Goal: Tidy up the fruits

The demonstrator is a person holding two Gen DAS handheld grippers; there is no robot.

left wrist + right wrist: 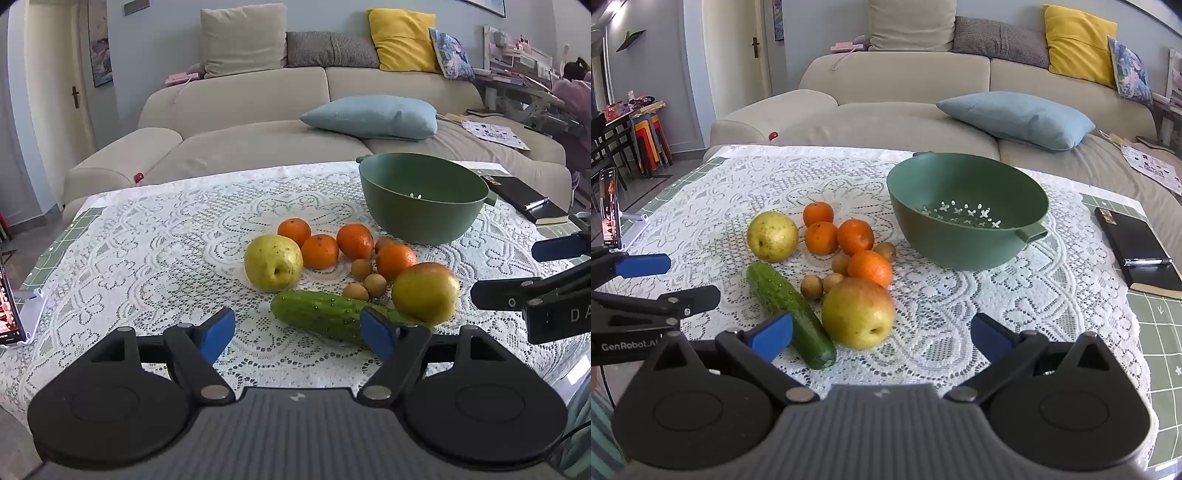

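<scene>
Fruit lies in a cluster on the lace tablecloth: a yellow pear [273, 262] [772, 235], several tangerines [320, 251] [855, 236], several small brown longans [375, 285] [812, 286], a yellow-red apple [425, 292] [858, 312] and a green cucumber [325, 316] [790, 312]. An empty green colander bowl [423, 197] [967, 210] stands behind the fruit to the right. My left gripper [298, 332] is open and empty, just in front of the cucumber. My right gripper [882, 338] is open and empty, with the apple and the cucumber's end just ahead between its fingers.
A black notebook [1137, 247] with a pen [1147, 261] lies at the table's right side. A phone on a stand [609, 208] is at the left edge. A beige sofa [258, 122] with cushions runs behind the table.
</scene>
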